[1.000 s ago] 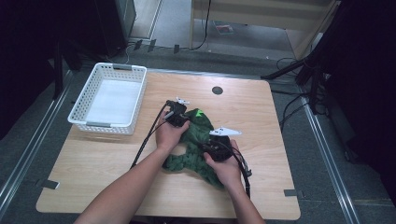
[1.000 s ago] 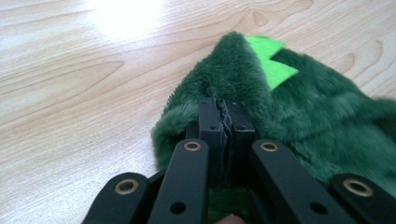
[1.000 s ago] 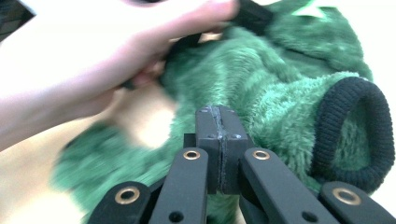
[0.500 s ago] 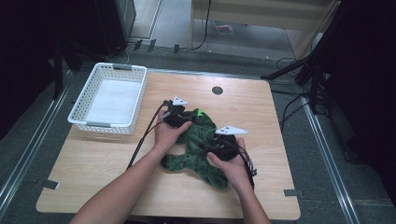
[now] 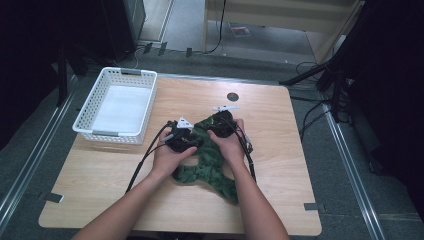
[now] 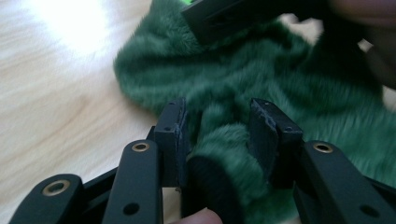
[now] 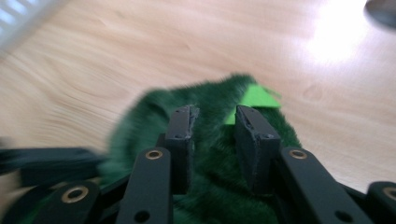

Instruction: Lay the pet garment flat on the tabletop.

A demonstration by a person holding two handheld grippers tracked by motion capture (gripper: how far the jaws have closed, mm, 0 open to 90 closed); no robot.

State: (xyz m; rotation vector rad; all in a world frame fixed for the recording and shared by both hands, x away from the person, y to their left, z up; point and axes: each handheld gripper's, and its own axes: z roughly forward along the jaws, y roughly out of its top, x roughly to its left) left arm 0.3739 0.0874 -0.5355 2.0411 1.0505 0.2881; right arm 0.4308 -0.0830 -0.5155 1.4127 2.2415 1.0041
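A dark green fuzzy cloth (image 5: 207, 167) lies bunched on the wooden table (image 5: 280, 150). My left gripper (image 5: 196, 143) is at the cloth's left edge. In the left gripper view, the left gripper (image 6: 219, 130) has just been opening, and a fold of the cloth (image 6: 224, 154) stands between its parted pads. My right gripper (image 5: 214, 121) is at the cloth's far end. In the right gripper view, the right gripper (image 7: 217, 126) has just been closing; its jaws are still apart over the cloth (image 7: 210, 186), next to a bright green tag (image 7: 257, 98).
A white plastic basket (image 5: 111, 134) stands at the table's far left. A small dark round hole (image 5: 232, 96) sits near the far edge. Bare wood lies to the right of the cloth. Cables trail from both grippers across the table.
My right hand has moved away from the person to the cloth's far end. My left hand has come a little nearer and leftward. The cloth is more bunched between the hands.
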